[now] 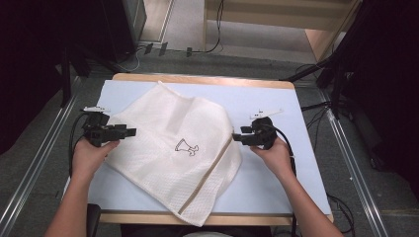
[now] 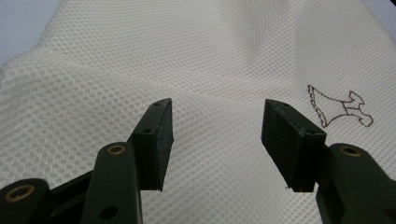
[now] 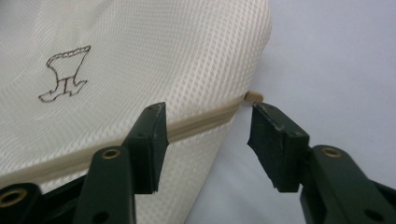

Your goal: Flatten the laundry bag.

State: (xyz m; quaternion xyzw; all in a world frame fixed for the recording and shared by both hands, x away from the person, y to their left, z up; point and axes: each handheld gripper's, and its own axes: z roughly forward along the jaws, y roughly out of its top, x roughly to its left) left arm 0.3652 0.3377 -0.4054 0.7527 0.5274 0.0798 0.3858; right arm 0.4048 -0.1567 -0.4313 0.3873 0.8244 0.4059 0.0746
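Note:
A white mesh laundry bag lies flat across the light blue table top, with a small outlined emblem at its middle and a beige zipper along its right side. My left gripper is open over the bag's left edge, the mesh spread under its jaws. My right gripper is open at the bag's right edge, its jaws standing either side of the zipper near the zipper's end tab. The emblem appears in both gripper views.
The bag's near corner hangs past the table's front wooden edge. Metal rails run along the floor on both sides, and cables lie right of the table. A wooden shelf unit stands behind.

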